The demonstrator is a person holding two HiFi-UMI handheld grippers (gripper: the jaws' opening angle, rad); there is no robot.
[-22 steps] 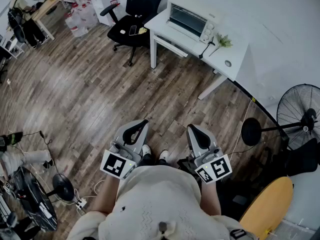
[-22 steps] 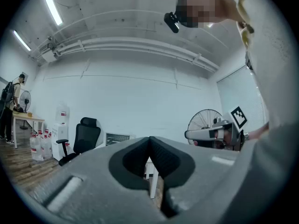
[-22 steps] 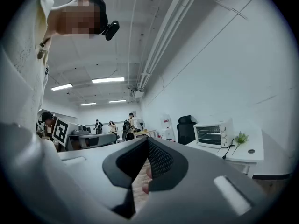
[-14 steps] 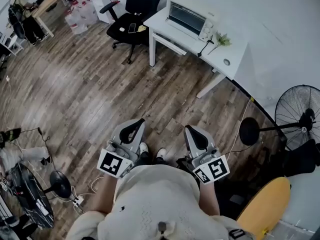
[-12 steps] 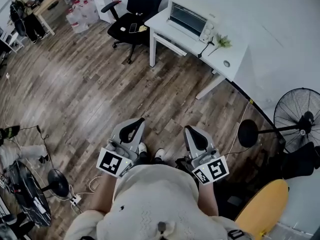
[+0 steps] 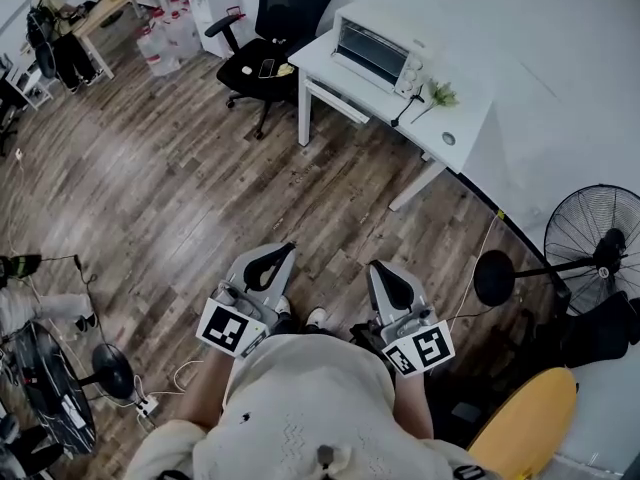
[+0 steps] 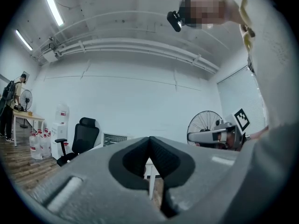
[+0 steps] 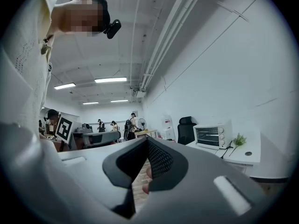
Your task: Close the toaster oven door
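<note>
At 7 o'clock in the head view, left gripper (image 6: 285, 250) held level, close against the waist. Smooth grey moulded shell, ribbed black pads pressed tip to tip, nothing between. Just beside it at 5 o'clock, right gripper (image 6: 376, 266), level too, same rounded grey shell, jaws closed and empty. Far off at 1 o'clock, boxy white toaster oven (image 6: 378, 38) on a flat white desk (image 6: 462, 118), glass door looking shut, well apart from both grippers. Brown plank floor (image 6: 440, 243) between. At 3 o'clock, round wire-cage fan (image 6: 598, 236).
</note>
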